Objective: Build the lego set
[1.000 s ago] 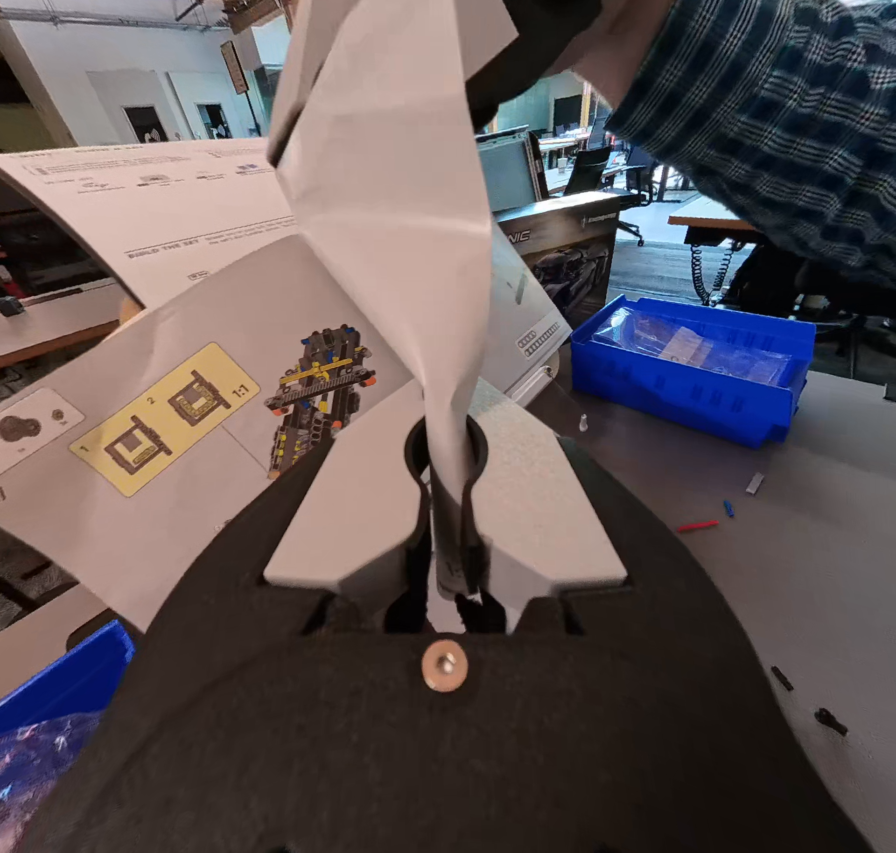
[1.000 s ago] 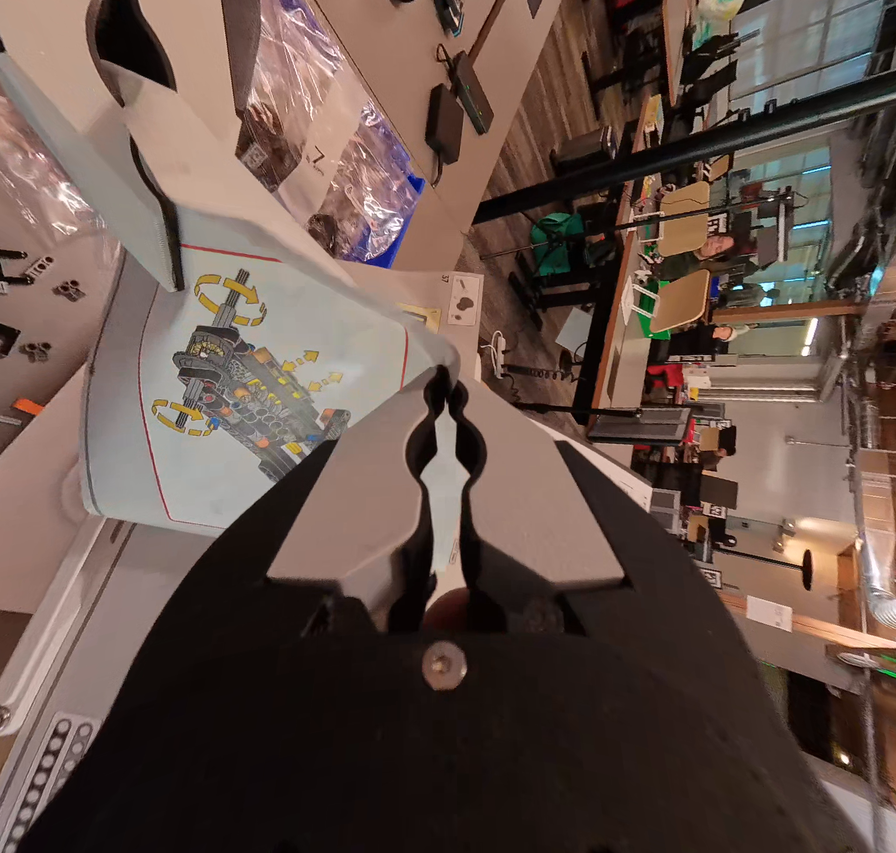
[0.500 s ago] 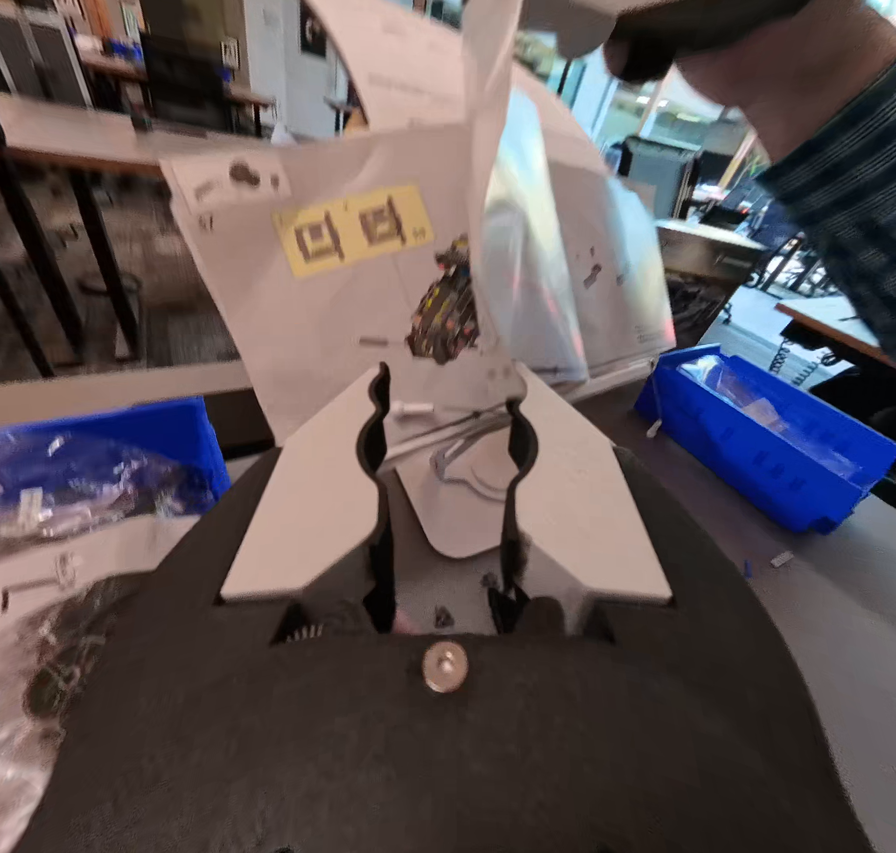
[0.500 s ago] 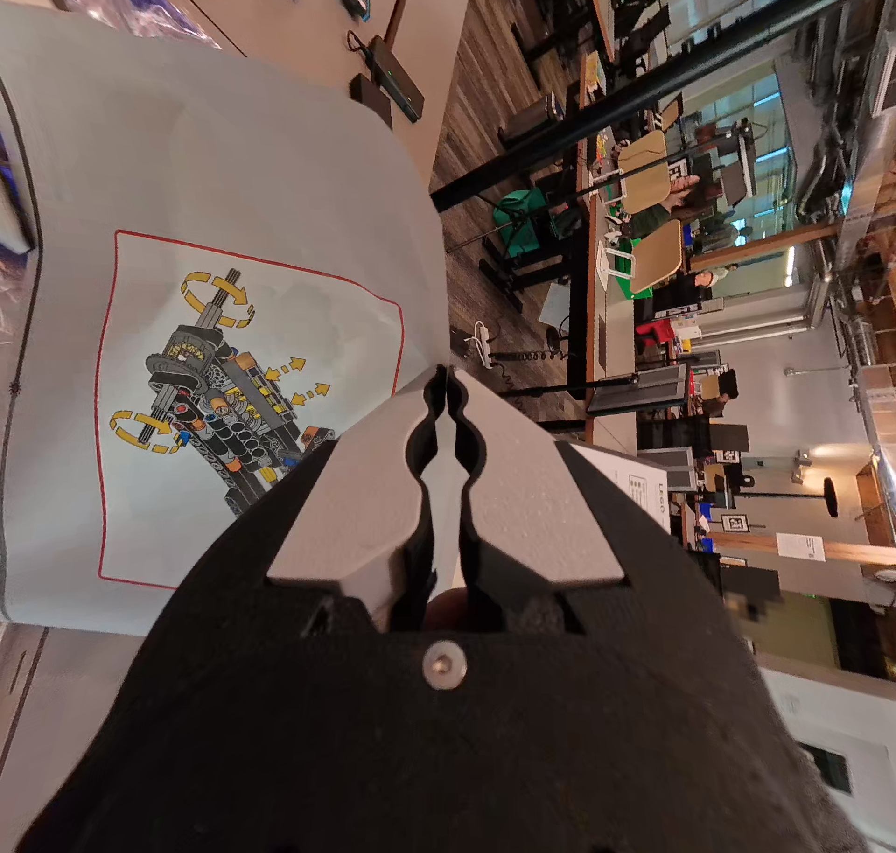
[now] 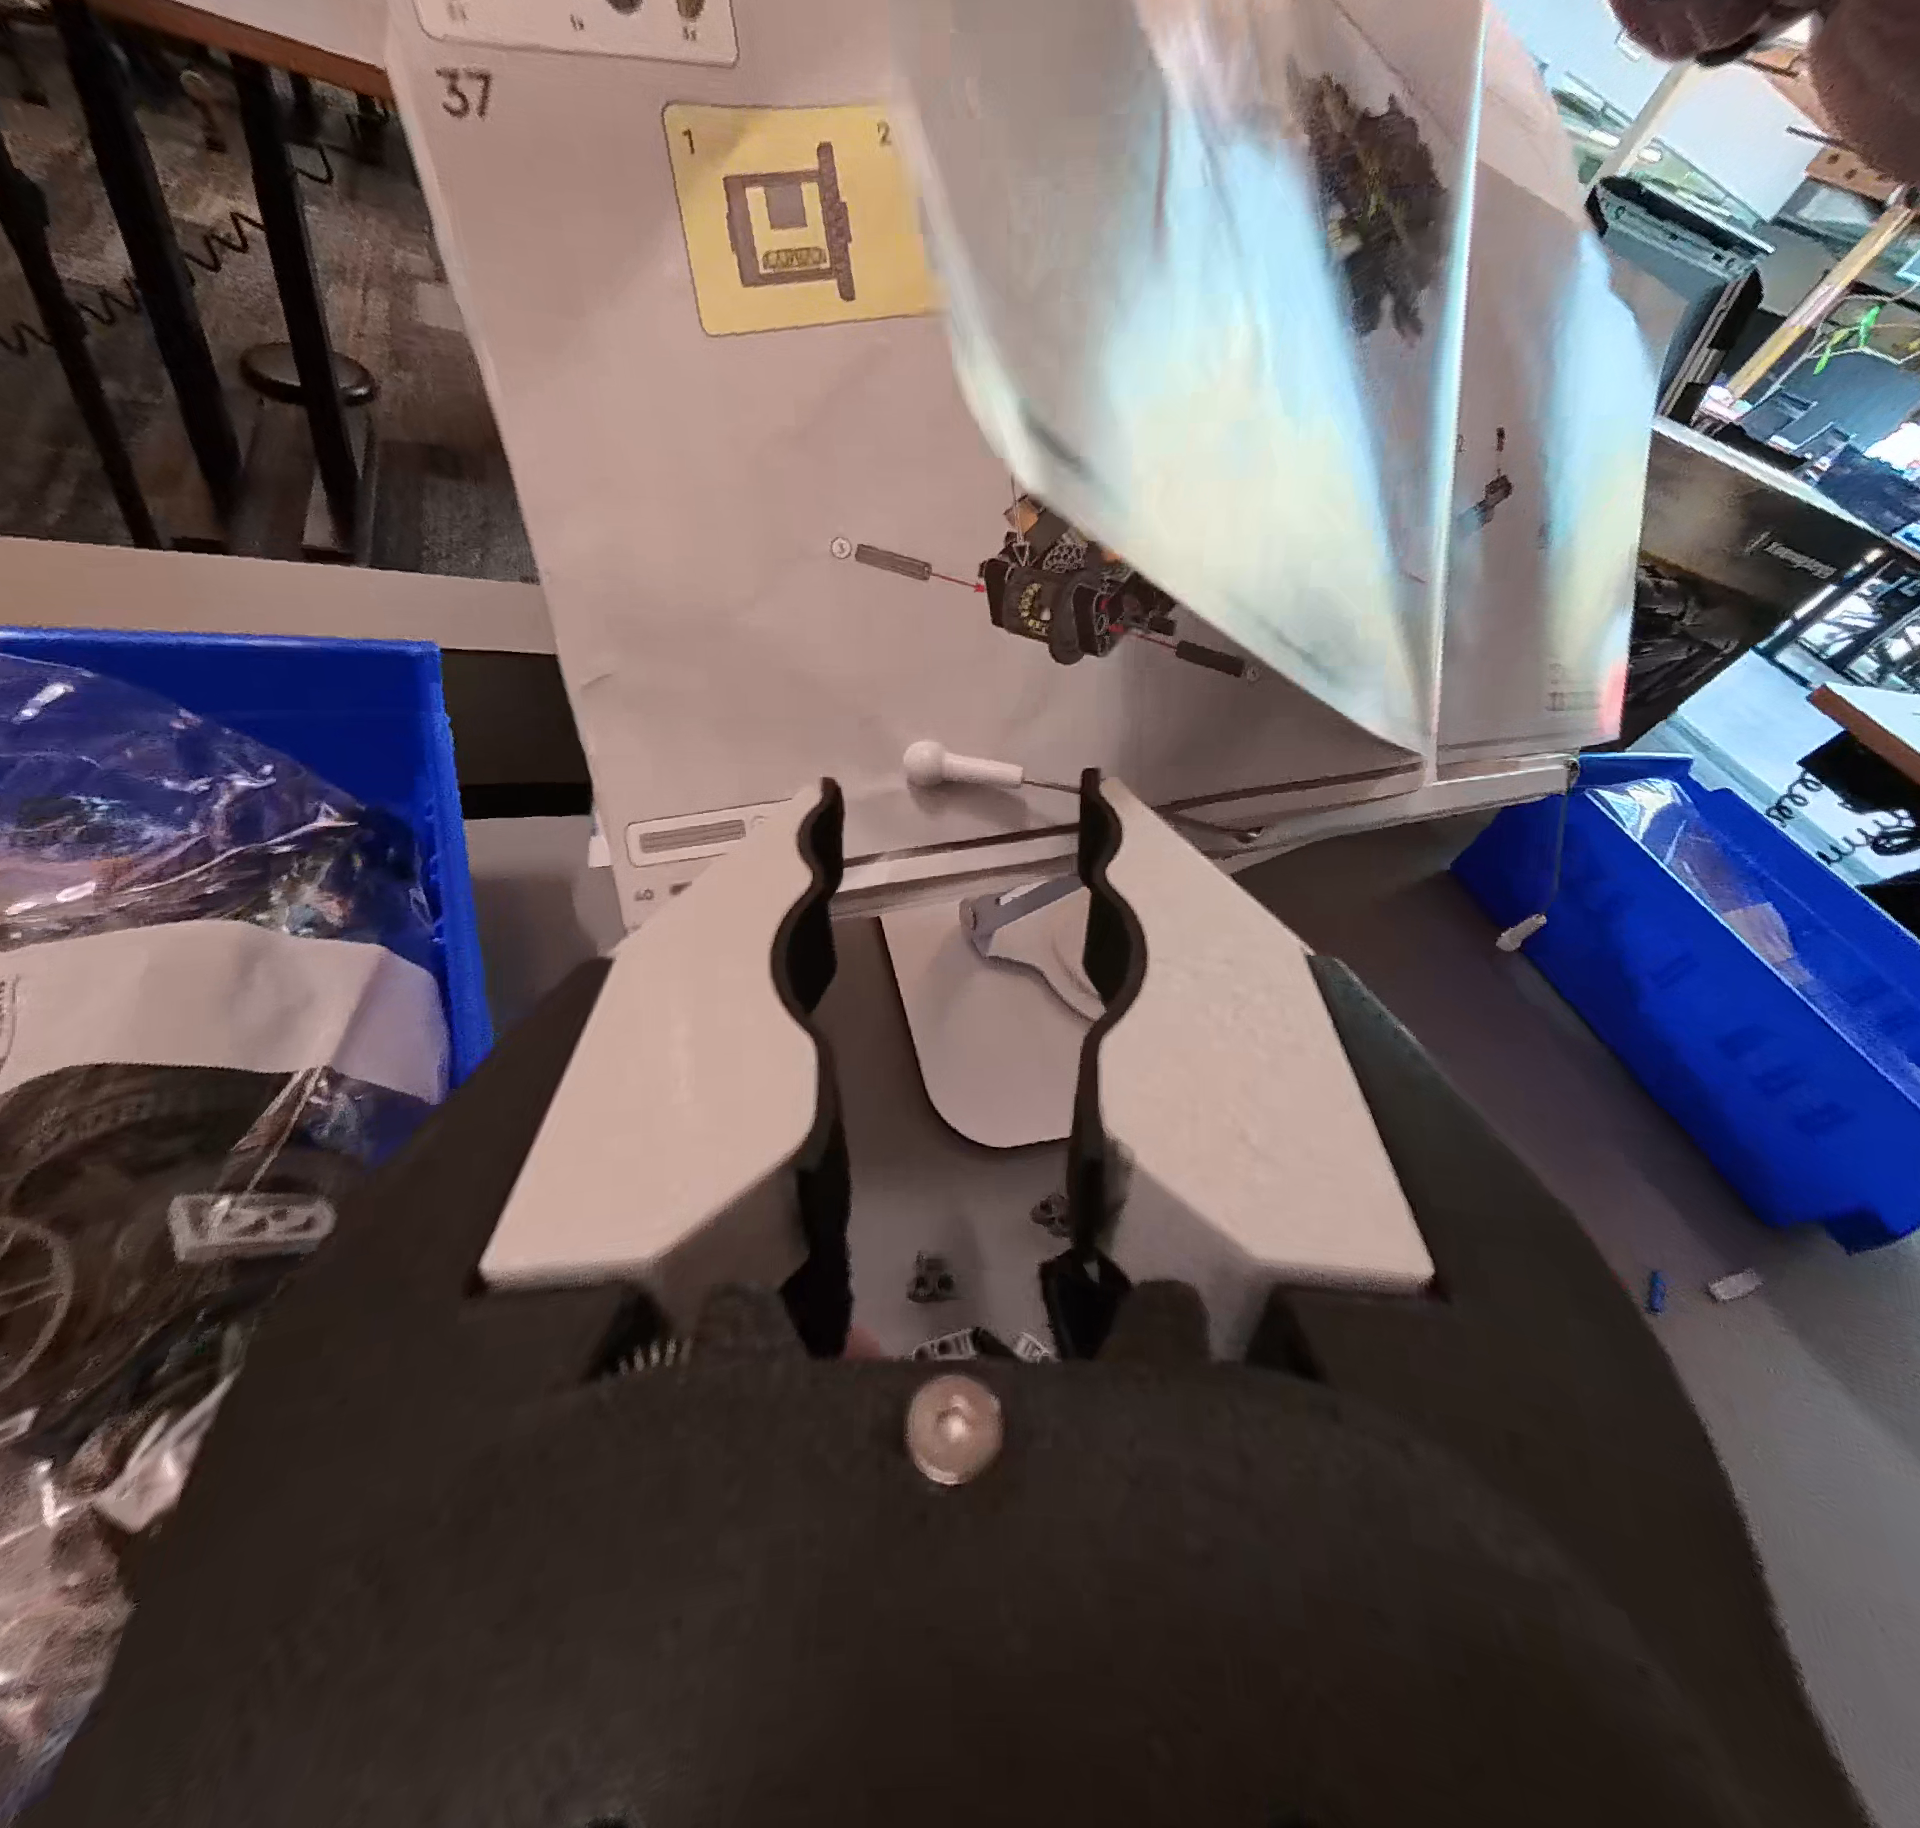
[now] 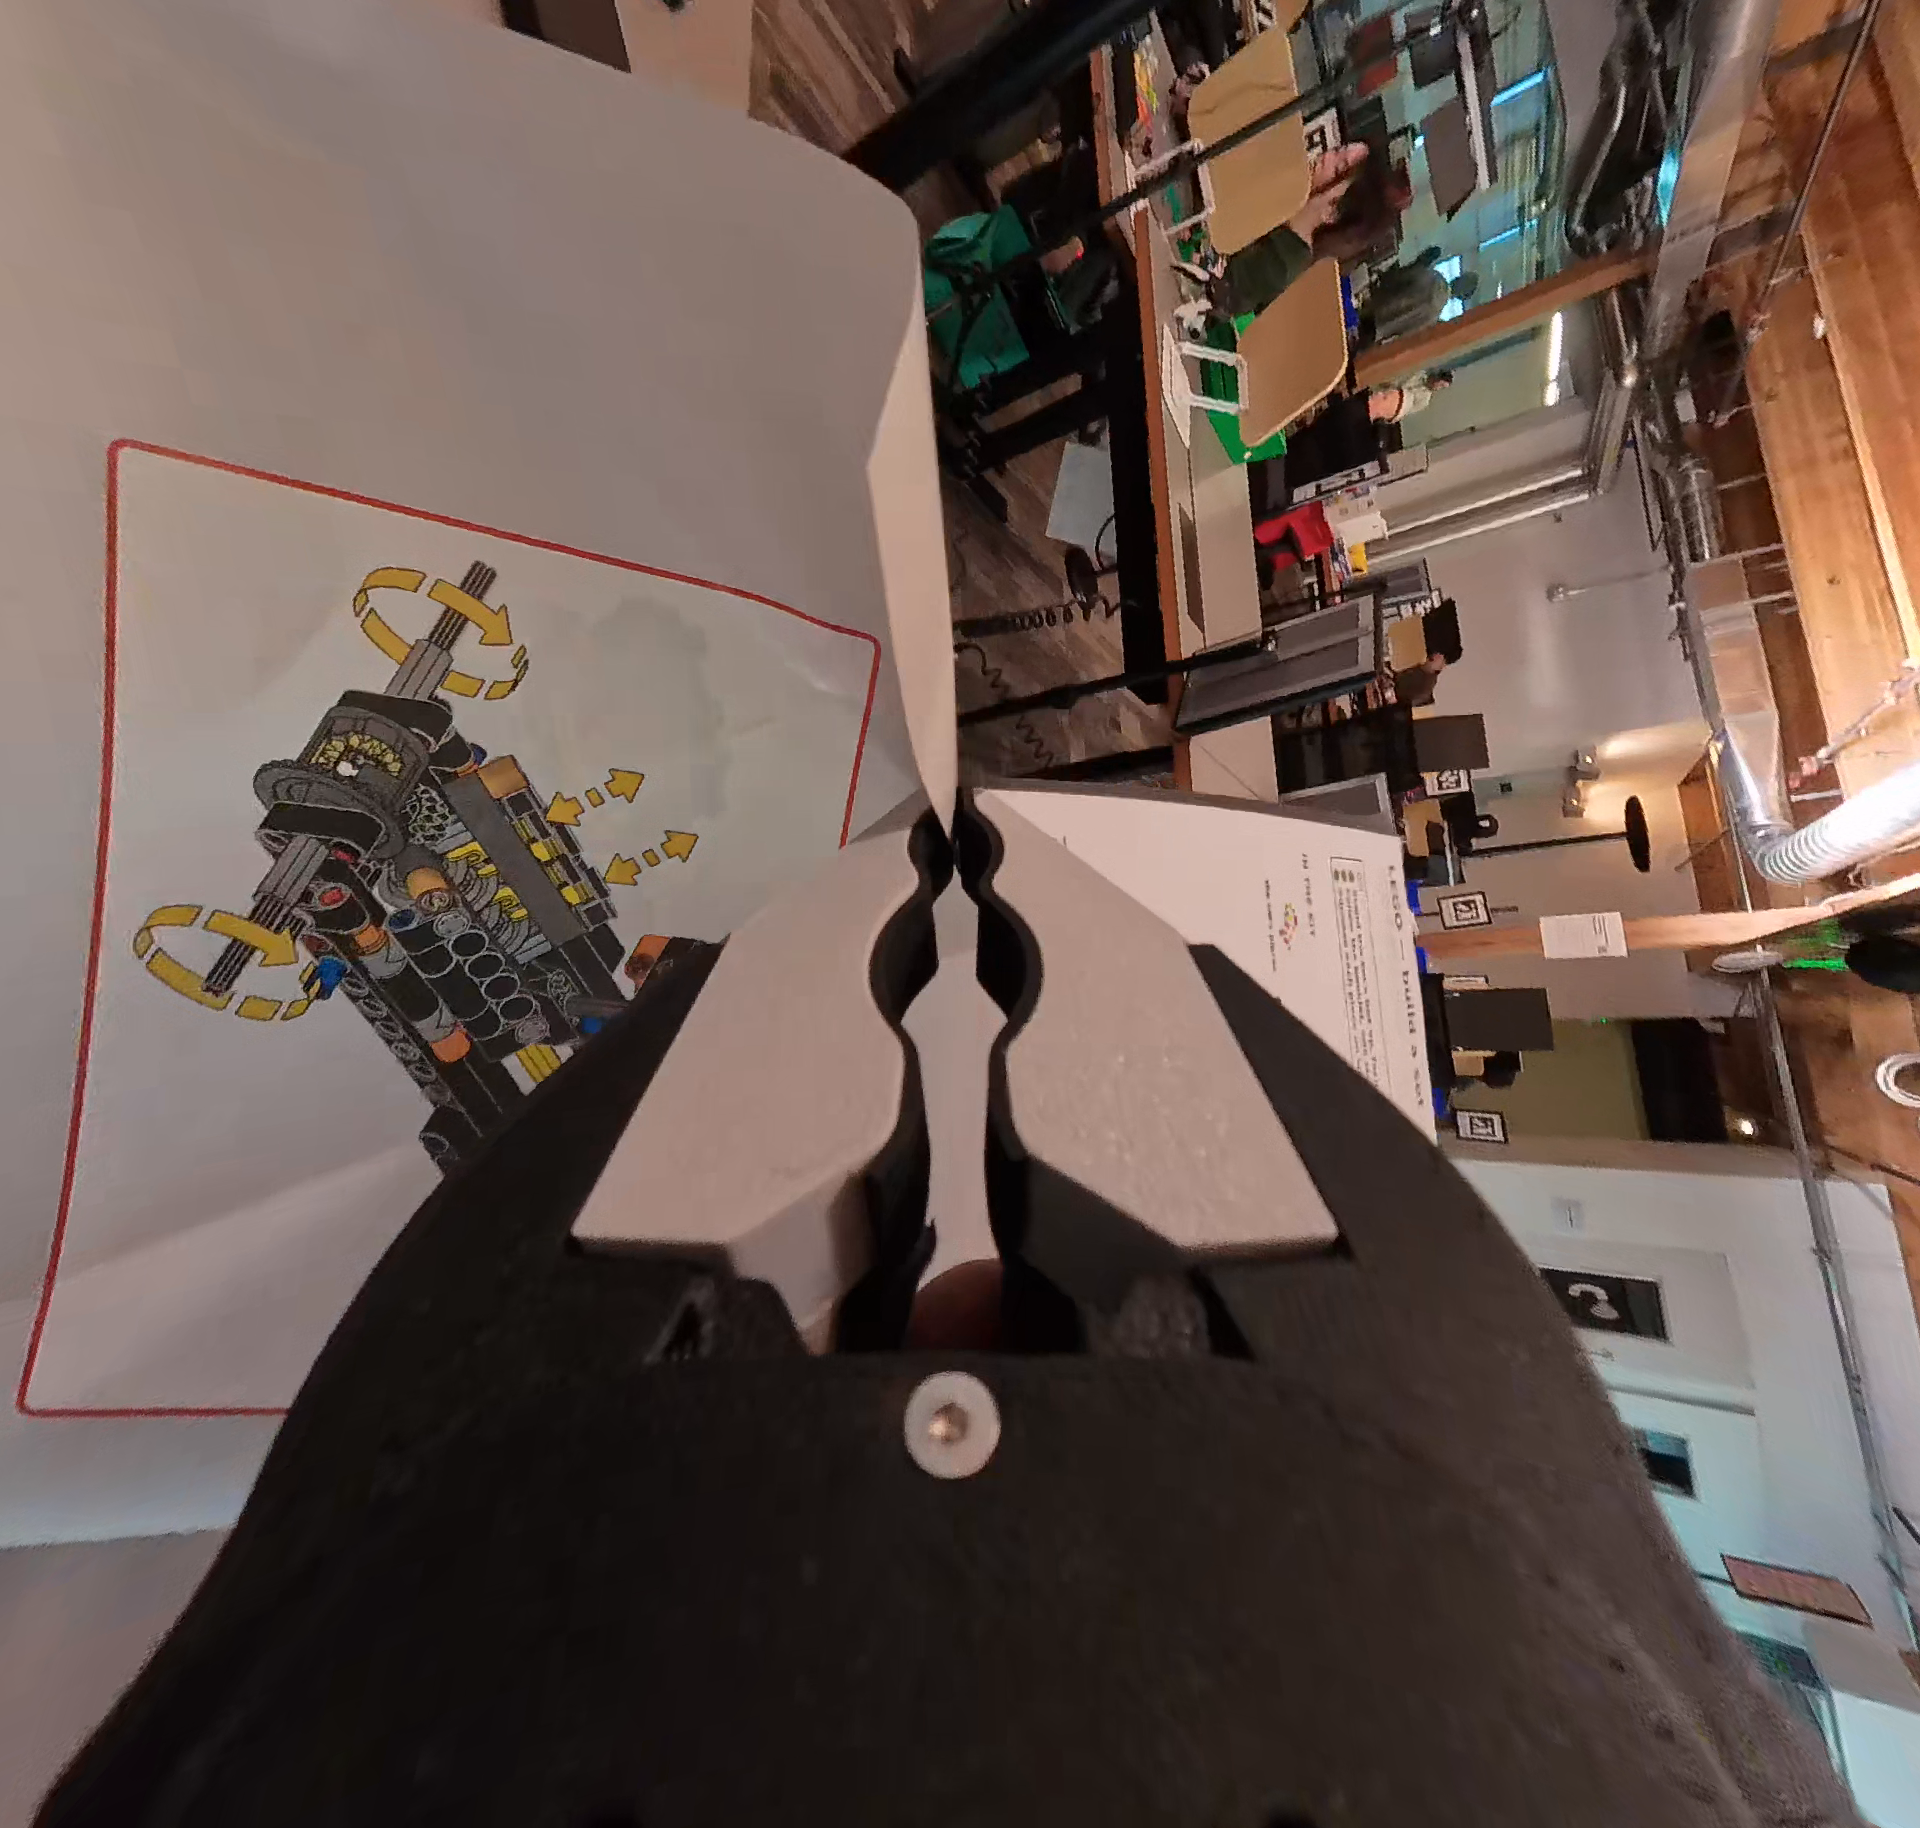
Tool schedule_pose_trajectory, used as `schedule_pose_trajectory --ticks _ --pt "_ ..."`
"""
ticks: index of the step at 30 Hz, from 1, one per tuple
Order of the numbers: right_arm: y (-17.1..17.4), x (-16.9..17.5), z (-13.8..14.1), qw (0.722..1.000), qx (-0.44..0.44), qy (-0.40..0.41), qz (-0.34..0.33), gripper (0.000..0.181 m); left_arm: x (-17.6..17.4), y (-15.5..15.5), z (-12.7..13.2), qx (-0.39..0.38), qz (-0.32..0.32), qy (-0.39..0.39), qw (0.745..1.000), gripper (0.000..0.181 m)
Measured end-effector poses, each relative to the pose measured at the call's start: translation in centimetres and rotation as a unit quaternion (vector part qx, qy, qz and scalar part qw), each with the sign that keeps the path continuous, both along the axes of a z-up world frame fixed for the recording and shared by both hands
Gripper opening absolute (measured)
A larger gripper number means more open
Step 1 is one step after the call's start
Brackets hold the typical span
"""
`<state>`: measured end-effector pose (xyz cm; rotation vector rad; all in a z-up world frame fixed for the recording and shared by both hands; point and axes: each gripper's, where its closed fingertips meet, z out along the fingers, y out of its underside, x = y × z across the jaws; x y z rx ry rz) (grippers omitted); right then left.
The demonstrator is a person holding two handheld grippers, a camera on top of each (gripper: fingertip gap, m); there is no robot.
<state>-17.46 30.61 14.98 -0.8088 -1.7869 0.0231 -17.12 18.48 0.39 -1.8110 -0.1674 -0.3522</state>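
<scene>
Claw tips of the left claw (image 5: 956, 822), a second ago clamped on a page, now spread apart (empty); right claw (image 6: 953, 828) stays pinched on that manual page (image 6: 468, 428), turning it above the table (image 5: 1558, 1311).

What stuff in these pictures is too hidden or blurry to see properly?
- Turning page, left wrist view: motion blur smears its drawing.
- Small loose parts, left wrist view: mostly hidden behind the open left gripper.
- Bagged pieces, left wrist view: crinkled plastic and the picture's edge hide them.
- Engine drawing, right wrist view: its lower end sits behind the shut right gripper.
</scene>
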Motion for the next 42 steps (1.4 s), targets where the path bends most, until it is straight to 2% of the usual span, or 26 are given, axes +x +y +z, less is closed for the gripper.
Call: schedule_pose_trajectory --ticks 1,8,16,20,22,24,27,29,31,33,37,42 --pt "0.2 -0.2 -0.3 1.0 0.003 -0.001 -0.006 0.0 0.4 0.3 -0.2 -0.007 -0.008 -0.003 1.0 0.041" --pt "0.6 -2.4 -3.2 0.998 0.042 -0.032 -0.032 0.0 2.4 1.5 -2.4 -0.054 -0.026 -0.023 0.998 0.038" --pt "0.0 -4.4 -5.2 0.996 0.077 -0.037 -0.037 0.005 2.9 2.0 -2.5 -0.049 -0.018 -0.055 0.997 0.033" --pt "-0.8 -4.5 -4.6 0.996 0.072 -0.027 -0.032 0.029 2.9 2.1 -2.3 -0.039 0.0 -0.056 0.998 0.033" --pt "-1.2 -4.1 -3.3 0.997 0.066 -0.011 -0.031 0.04 2.9 2.1 -2.2 -0.03 0.01 -0.058 0.998 0.032" --pt "-1.8 -3.1 -2.0 0.998 0.058 0.0 -0.024 0.045 2.9 2.0 -2.2 -0.023 0.016 -0.053 0.998 0.032" --pt "-3.3 -0.7 -1.1 0.999 0.046 -0.015 -0.007 0.042 2.6 2.0 -1.8 -0.009 0.029 -0.046 0.998 0.037" --pt "-5.5 1.5 -2.5 0.998 0.014 -0.062 0.022 0.035 2.7 2.2 -1.5 -0.008 0.029 -0.053 0.998 0.044" --pt "-7.9 4.0 -5.3 0.989 -0.017 -0.128 0.068 0.027 2.5 2.3 -1.4 -0.008 0.04 -0.051 0.998 0.049" --pt "-8.8 5.5 -7.9 0.981 -0.03 -0.17 0.088 0.019 2.6 2.5 -1.5 -0.01 0.046 -0.056 0.997 0.052" --pt "-6.8 5.7 -11.3 0.979 -0.018 -0.193 0.057 0.006 2.1 2.5 -1.7 -0.019 0.07 -0.055 0.996 0.044" --pt "-6.2 5.0 -12.5 0.983 -0.039 -0.173 0.055 0.0 1.7 2.5 -2.4 -0.035 0.085 -0.058 0.994 0.033"
